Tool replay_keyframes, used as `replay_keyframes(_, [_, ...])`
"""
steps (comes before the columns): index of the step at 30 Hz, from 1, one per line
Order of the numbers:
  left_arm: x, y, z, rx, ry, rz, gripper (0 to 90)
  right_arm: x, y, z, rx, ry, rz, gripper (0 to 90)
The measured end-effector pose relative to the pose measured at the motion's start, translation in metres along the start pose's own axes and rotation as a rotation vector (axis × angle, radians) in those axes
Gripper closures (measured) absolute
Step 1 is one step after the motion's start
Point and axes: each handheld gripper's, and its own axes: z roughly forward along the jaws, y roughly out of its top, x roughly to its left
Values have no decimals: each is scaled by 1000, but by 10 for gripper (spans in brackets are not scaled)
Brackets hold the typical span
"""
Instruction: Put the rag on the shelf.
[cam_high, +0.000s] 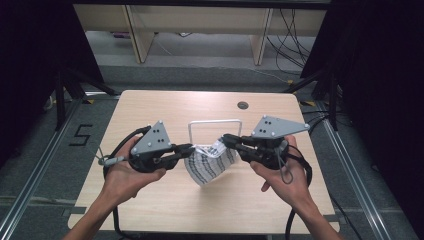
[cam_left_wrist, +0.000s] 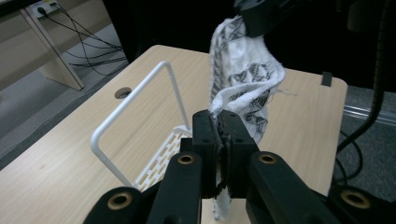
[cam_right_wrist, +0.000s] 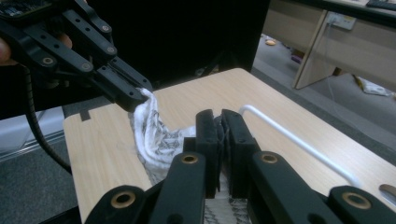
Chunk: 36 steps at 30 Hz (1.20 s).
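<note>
Two grippers are seen in the high view, held up over a light wooden table (cam_high: 150, 200). A white cloth with a black pattern (cam_high: 207, 167) is strung between them, clear of the tabletop by the look of it, just in front of a white wire rack (cam_high: 215, 121). One edge is clamped by the left gripper (cam_high: 187, 148), the other by the right gripper (cam_high: 225, 138), and the middle is left sagging.

From the left gripper view, the jaws are seen closed tight on the cloth (cam_left_wrist: 243, 84), with fabric pinched right between the pads. The rest is stretched upward to the other gripper (cam_left_wrist: 261, 21) at the top edge. The rack (cam_left_wrist: 135, 121) is seen standing on the table just to the left.

From the right gripper view, pretty much the same deal: jaws pressed together on the cloth (cam_right_wrist: 154, 135), which is run across to the left gripper (cam_right_wrist: 133, 100), also clamped on a bunched corner. The rack's rail (cam_right_wrist: 299, 142) is seen to the right.
</note>
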Motion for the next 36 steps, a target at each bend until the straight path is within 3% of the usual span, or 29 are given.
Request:
replay_keyframes(1, [5, 1, 2, -14, 4, -21, 855, -4, 1, 0, -8, 9, -15, 869])
replay_keyframes(2, [8, 1, 4, -15, 7, -28, 855, -3, 1, -2, 3, -8, 18, 868])
replay_keyframes(3, [10, 2, 5, -17, 8, -35, 855, -6, 1, -2, 3, -7, -4, 869])
replay_keyframes(4, [12, 2, 5, -17, 9, -39, 855, -8, 1, -1, -8, 9, 6, 869])
replay_keyframes(5, [14, 3, 6, -25, 6, -44, 855, -9, 1, -3, 2, -16, 1, 869])
replay_keyframes(18, [37, 33, 14, -58, 91, -41, 855, -26, 9, 7, -22, -45, 44, 869])
replay_keyframes(19, [37, 33, 14, -58, 91, -41, 855, -29, 10, 8, -25, -44, 30, 869])
replay_keyframes(24, [49, 41, 22, -67, 110, -57, 855, -39, 15, 11, -35, -59, 67, 869])
replay_keyframes(29, [62, 47, 31, -82, 122, -96, 855, -49, 20, 15, -41, -75, 57, 868])
replay_keyframes(36, [82, 58, 44, -110, 144, -158, 855, -71, 32, 22, -52, -121, 81, 869])
